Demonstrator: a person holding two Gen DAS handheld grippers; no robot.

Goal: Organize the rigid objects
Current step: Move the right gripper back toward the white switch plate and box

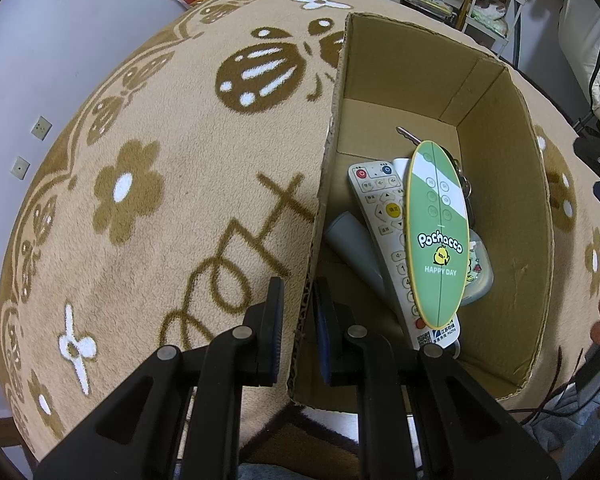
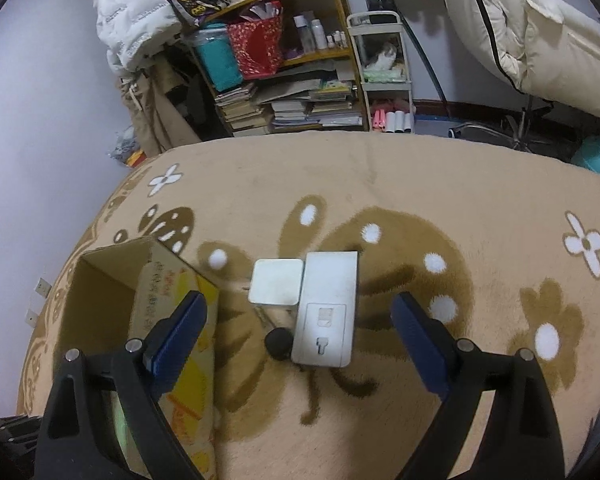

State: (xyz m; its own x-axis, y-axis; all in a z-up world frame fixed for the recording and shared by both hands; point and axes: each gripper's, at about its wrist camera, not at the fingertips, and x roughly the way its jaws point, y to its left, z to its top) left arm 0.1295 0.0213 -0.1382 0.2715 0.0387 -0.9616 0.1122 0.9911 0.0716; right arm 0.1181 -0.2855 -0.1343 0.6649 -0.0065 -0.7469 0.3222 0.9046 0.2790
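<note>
Left wrist view: left hand-held gripper [image 1: 300,320] clenched on the near wall of the box [image 1: 500,208], one pad each side of the cardboard. Inside lie a white remote [image 1: 380,216], a green oval card [image 1: 438,240] across it, a key [image 1: 406,135] at the far end.

Right wrist view: right hand-held gripper [image 2: 300,344] released, jaws wide, nothing between the pads. Beyond it on the rug [image 2: 420,168]: a white adapter [image 2: 326,308], a square white block [image 2: 276,282] touching its left. Box at left.
</note>
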